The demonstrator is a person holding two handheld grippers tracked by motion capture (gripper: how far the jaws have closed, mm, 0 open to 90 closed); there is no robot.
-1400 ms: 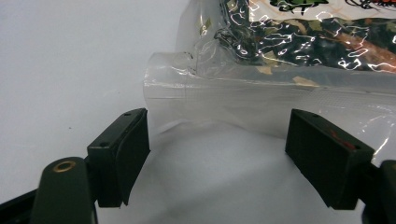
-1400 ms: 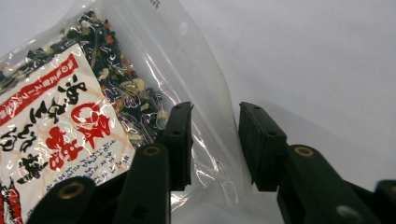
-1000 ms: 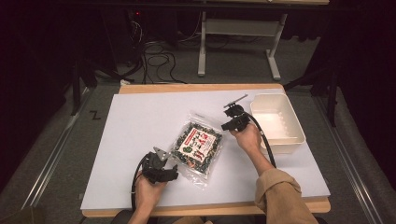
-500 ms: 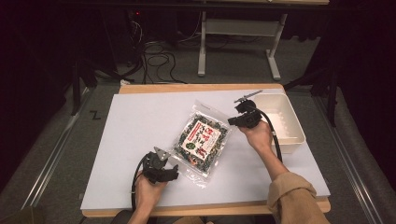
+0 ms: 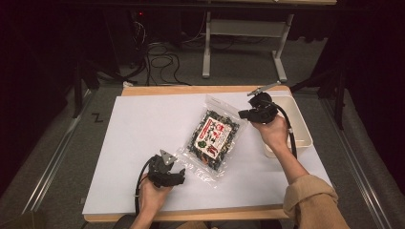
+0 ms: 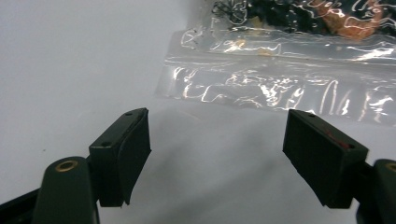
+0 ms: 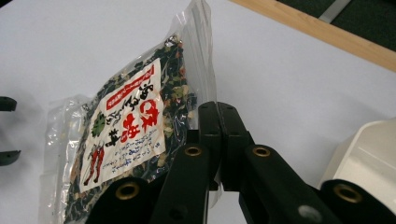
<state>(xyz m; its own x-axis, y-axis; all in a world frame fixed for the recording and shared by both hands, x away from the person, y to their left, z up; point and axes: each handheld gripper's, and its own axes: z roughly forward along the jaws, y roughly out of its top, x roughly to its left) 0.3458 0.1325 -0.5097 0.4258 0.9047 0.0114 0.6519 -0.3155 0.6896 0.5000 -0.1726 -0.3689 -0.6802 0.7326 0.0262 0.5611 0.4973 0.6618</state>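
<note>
- Two claws work over a white-covered desk (image 5: 143, 124), one in each of the person's hands.
- Right claw (image 7: 217, 122): its jaws are pressed together on the clear edge of a packet of dried food (image 7: 135, 126), which hangs down and to that claw's left in the right gripper view.
- From the high view, the right claw (image 5: 242, 114) grips the packet (image 5: 212, 138) at its far right edge, and the packet slopes from there toward the left claw (image 5: 183, 174).
- Left claw (image 6: 217, 149): its jaws stand wide apart with nothing between them, low over the desk.
- Just ahead of the left claw lies the packet's (image 6: 289, 84) clear, crinkled near end, close to the jaw tips but not touching them.
- A white bin (image 5: 301, 126) sits just to the right of the right claw, at the desk's right side.
</note>
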